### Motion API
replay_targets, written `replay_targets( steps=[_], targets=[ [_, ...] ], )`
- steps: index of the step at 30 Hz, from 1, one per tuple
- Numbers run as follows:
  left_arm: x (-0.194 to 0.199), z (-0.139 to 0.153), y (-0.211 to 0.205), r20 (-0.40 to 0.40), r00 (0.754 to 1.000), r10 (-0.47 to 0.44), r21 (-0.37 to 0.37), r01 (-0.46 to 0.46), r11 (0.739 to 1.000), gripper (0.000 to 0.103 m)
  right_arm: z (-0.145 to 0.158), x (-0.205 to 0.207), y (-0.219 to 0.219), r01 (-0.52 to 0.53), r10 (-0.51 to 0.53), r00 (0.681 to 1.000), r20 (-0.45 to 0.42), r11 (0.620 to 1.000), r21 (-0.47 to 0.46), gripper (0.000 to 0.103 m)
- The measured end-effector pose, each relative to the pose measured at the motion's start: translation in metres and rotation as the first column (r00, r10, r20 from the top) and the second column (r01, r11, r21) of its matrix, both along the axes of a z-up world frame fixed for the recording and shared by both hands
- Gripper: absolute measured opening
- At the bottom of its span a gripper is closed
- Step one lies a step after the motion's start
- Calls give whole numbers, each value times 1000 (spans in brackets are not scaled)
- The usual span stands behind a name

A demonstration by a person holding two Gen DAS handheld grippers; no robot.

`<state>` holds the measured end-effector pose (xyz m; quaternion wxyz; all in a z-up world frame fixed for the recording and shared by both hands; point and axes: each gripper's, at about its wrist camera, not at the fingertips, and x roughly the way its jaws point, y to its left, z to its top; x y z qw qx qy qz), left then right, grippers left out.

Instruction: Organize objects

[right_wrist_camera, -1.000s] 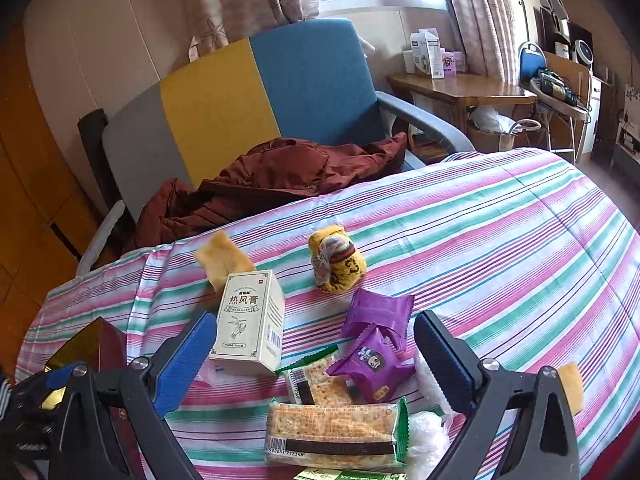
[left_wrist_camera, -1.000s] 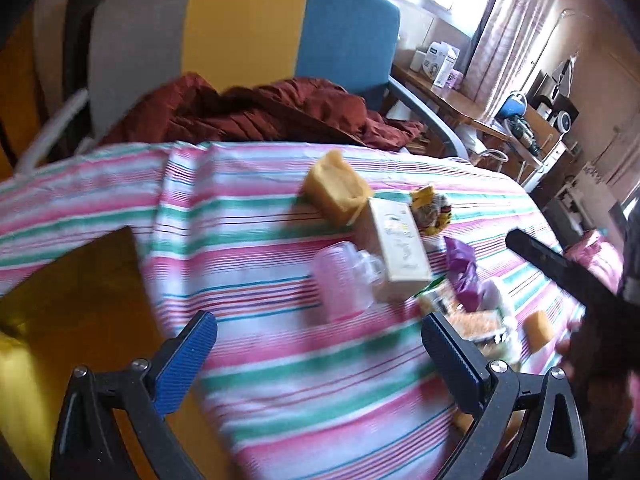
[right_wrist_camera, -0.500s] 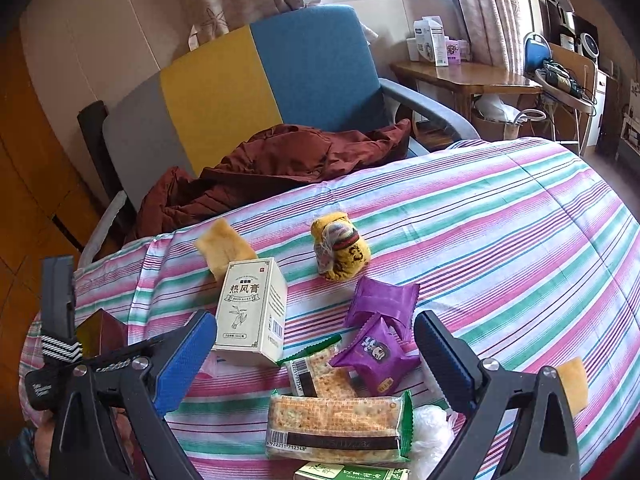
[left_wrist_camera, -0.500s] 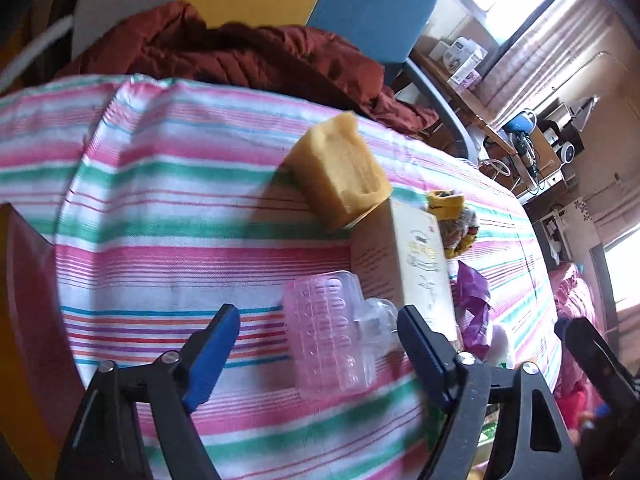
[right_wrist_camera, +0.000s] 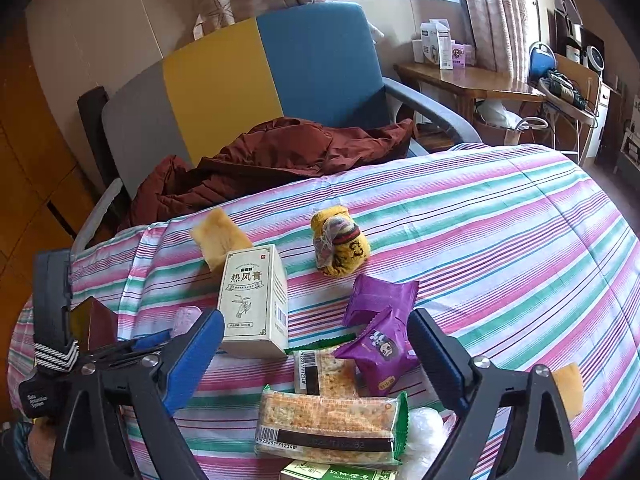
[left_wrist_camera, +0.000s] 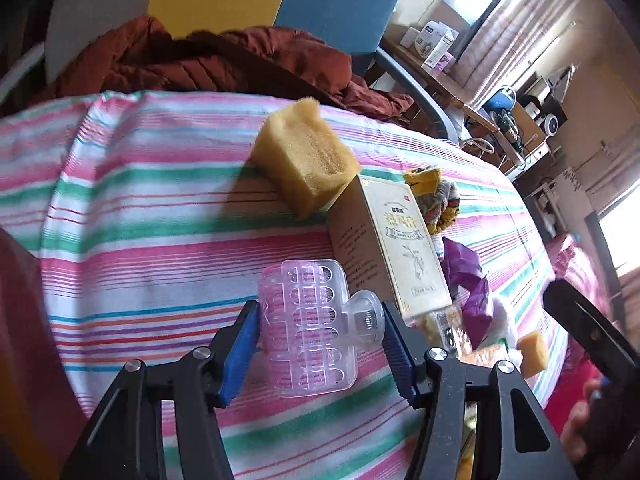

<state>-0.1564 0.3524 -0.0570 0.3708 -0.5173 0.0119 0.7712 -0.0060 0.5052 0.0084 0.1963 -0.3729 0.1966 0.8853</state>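
A clear pink plastic roller case (left_wrist_camera: 308, 328) with a round knob lies on the striped tablecloth (left_wrist_camera: 140, 208). My left gripper (left_wrist_camera: 320, 312) straddles it, jaws closing, blue pads right at its two sides without visibly squeezing. A cream carton (left_wrist_camera: 394, 248) stands just behind, with a yellow sponge (left_wrist_camera: 306, 160) beyond. My right gripper (right_wrist_camera: 314, 316) hovers over purple snack packets (right_wrist_camera: 380, 354) and a cracker packet (right_wrist_camera: 328, 420), jaws wide and closing slightly, touching nothing.
A yellow knitted toy (right_wrist_camera: 340, 248) sits mid-table, and a small sponge piece (right_wrist_camera: 568, 388) lies at the right. A dark red box (right_wrist_camera: 98, 320) stands at the table's left edge. A chair with a rust-coloured jacket (right_wrist_camera: 280, 148) is behind the table.
My left gripper came down and forward over the pink case, and its jaws narrowed around it. The right gripper stayed in place, its jaws barely narrower.
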Motion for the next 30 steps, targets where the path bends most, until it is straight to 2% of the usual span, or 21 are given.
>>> replay_targets(
  steps=[7,13,16,18,19,23,30],
  targets=[
    [23,33,-23,-76,996,-42,53,46,998,60,-8,-19,-10,-62,63,996,58,998,-22,93],
    [40,55,-60,-122,992,-27,92,38,995,60,-22,-74,-28,-156,149,971,186,988,21,90],
    [47,65,-83,-142,990,3,111,13,994,60,-41,-103,-31,-168,158,953,260,986,18,80],
    [50,69,-98,-152,988,20,114,-3,993,60,-53,-116,-33,-181,170,939,300,984,8,53],
    [52,71,-108,-153,988,31,117,-13,993,60,-57,-118,-34,-185,179,935,305,983,-8,52],
    [54,72,-141,-155,985,75,120,-57,991,60,-47,-104,-44,-192,182,945,273,981,12,52],
    [51,61,-209,-153,970,188,79,-178,981,60,16,-75,-84,-256,248,960,127,965,51,52]
  ],
)
